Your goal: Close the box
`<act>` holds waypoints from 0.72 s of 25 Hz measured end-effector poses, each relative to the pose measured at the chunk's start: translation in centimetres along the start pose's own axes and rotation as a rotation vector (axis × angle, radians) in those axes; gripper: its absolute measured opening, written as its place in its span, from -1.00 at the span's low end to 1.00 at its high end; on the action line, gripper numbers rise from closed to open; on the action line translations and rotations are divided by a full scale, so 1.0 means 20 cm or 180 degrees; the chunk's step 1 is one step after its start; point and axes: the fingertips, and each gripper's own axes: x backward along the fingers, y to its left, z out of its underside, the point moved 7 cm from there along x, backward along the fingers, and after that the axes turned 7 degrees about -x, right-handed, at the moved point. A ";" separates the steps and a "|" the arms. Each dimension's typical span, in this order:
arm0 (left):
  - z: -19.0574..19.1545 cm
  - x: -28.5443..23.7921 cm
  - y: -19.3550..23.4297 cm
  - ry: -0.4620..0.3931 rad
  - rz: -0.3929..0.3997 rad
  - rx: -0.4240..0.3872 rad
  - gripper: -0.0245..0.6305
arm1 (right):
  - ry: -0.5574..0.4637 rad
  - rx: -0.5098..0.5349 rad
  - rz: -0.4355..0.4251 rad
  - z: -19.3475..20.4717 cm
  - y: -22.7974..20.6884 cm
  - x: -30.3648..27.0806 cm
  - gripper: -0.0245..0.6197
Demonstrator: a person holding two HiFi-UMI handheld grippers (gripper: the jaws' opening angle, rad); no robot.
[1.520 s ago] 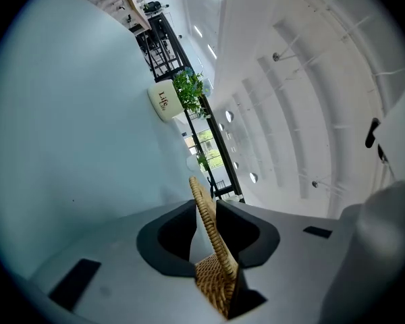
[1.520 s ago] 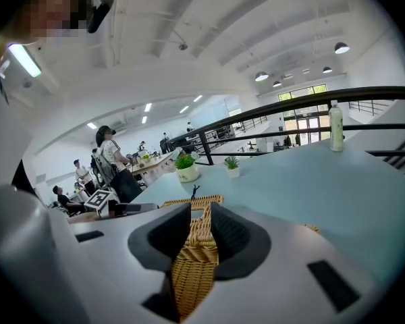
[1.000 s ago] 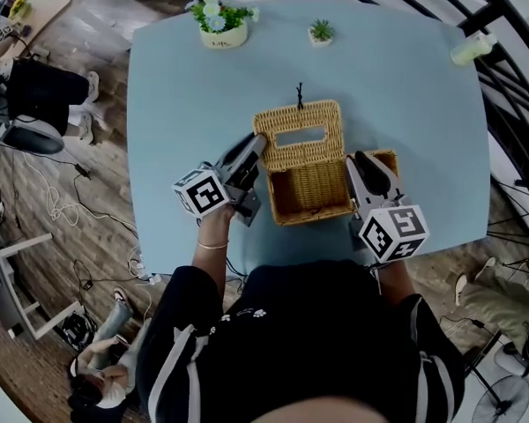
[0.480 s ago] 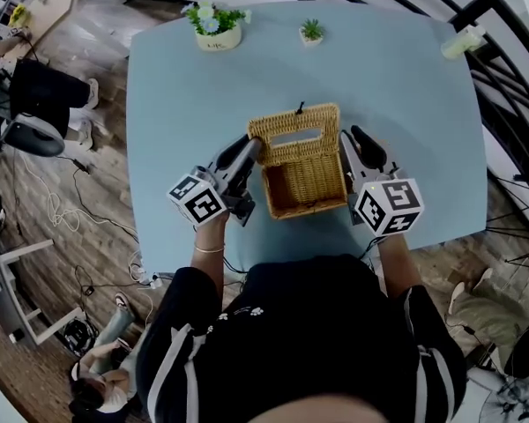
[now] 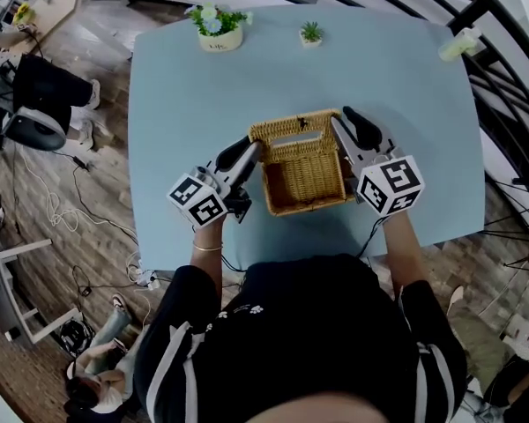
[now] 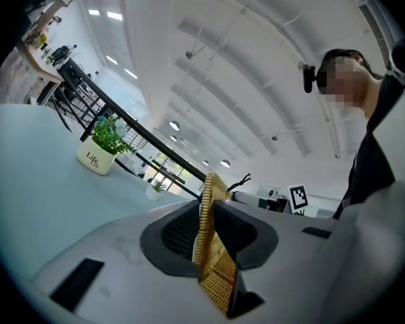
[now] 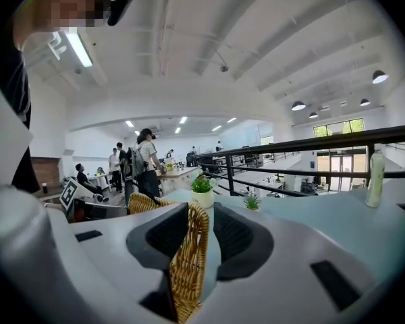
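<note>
An open wicker box (image 5: 304, 181) stands mid-table near my body. Its lid (image 5: 293, 129), with a slot in it, stands raised and tilted at the box's far edge. My left gripper (image 5: 251, 145) is shut on the lid's left edge. In the left gripper view the wicker edge (image 6: 212, 262) is pinched between the dark pads of that gripper (image 6: 206, 214). My right gripper (image 5: 342, 117) is shut on the lid's right edge. Seen in the right gripper view, the rounded wicker rim (image 7: 189, 262) sits between the jaws of that gripper (image 7: 201, 248), hard against one pad.
On the blue table (image 5: 203, 86) a white flowerpot (image 5: 213, 25) and a small plant (image 5: 311, 33) stand at the far edge, and a pale bottle (image 5: 458, 47) at the far right corner. A black railing (image 5: 502, 69) runs along the right. Cables lie on the floor at left.
The lid has swung up from lying flat behind the box to standing tilted. My right gripper moved from the box's right side forward to the lid's right edge. The left gripper rose with the lid.
</note>
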 end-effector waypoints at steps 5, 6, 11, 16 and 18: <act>0.00 0.00 -0.03 -0.0007 -0.0041 -0.0071 -0.71 | 0.0040 0.0086 -0.0149 -0.01 0.02 0.00 -0.61; -0.01 0.00 -0.04 -0.0001 -0.0049 -0.0088 -0.71 | 0.0043 0.0088 -0.0143 -0.01 0.02 0.01 -0.63; -0.01 0.01 -0.08 0.0093 -0.0093 -0.0237 -0.71 | 0.0048 0.0079 -0.0214 -0.01 0.03 0.05 -0.64; -0.02 0.01 -0.12 0.0176 -0.0187 -0.0426 -0.71 | 0.0021 0.0094 -0.0302 -0.01 0.03 0.09 -0.64; -0.03 0.02 -0.14 0.0173 -0.0232 -0.0453 -0.71 | 0.0014 0.0074 -0.0322 -0.01 0.03 0.11 -0.64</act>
